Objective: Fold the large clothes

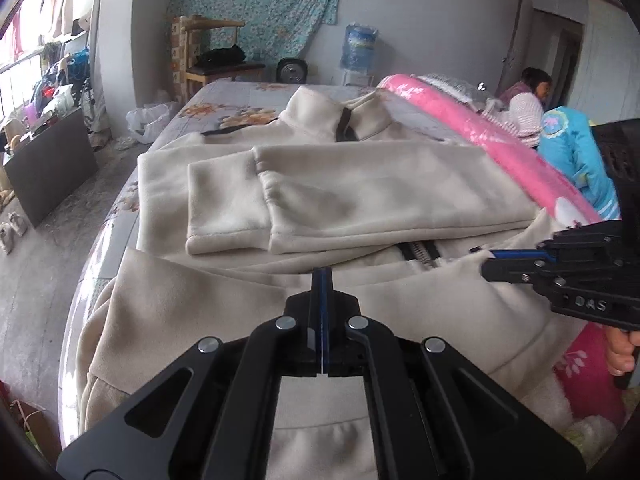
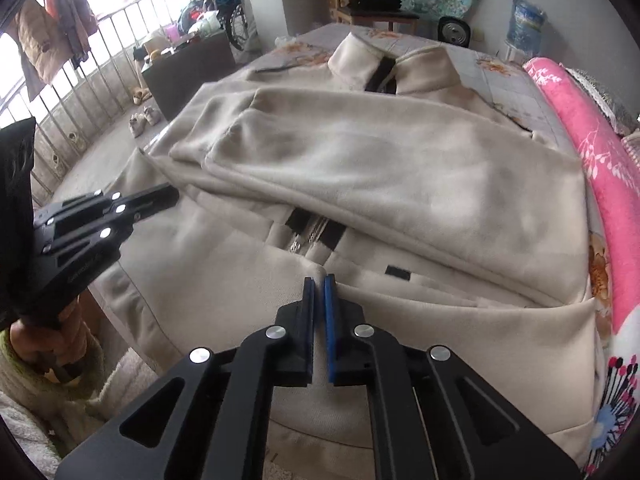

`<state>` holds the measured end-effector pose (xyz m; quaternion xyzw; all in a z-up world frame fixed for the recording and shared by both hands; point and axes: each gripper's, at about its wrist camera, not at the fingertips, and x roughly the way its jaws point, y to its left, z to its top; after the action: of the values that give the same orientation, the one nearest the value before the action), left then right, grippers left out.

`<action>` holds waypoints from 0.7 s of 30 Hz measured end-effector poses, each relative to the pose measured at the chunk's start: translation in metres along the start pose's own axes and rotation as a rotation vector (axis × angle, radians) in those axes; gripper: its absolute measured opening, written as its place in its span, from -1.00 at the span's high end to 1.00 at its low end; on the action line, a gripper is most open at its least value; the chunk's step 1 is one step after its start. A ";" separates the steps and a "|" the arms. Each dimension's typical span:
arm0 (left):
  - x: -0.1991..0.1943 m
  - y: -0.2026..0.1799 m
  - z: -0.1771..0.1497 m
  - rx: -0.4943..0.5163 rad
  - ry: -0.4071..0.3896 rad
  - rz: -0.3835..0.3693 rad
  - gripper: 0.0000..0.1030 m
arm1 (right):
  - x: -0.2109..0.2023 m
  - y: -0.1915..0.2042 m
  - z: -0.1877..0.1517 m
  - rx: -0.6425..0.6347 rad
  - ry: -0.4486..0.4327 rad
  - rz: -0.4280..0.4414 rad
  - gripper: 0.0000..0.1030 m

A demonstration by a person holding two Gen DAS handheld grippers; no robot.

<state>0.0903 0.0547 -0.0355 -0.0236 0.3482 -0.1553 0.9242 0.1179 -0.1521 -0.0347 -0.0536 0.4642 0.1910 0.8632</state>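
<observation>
A cream fleece jacket (image 1: 360, 184) (image 2: 400, 168) lies front up on the bed, its collar (image 1: 340, 116) at the far end and both sleeves (image 1: 232, 208) folded across the chest. Its dark zipper (image 2: 308, 236) shows below the sleeves. The lower part hangs over the near bed edge. My left gripper (image 1: 322, 274) (image 2: 174, 196) is shut, its tips pinching a raised crease left of the zipper. My right gripper (image 2: 319, 280) (image 1: 486, 264) is shut on the same crease right of the zipper, cloth puckered between its blue pads.
The bed (image 1: 224, 96) has a grey floral sheet. A rolled pink blanket (image 1: 500, 152) runs along its right side, with a blue garment (image 1: 572, 148) and a seated person (image 1: 528, 100) beyond. Bare floor, a dark box (image 1: 48, 164) and railings lie to the left.
</observation>
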 end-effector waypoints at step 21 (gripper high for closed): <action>0.052 -0.054 -0.008 0.106 0.130 -0.152 1.00 | -0.015 -0.052 -0.009 0.116 -0.062 -0.037 0.52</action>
<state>0.1073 -0.0122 -0.0668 0.0090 0.3957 -0.2443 0.8852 0.1227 -0.2066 -0.0316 -0.0059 0.4464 0.1494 0.8822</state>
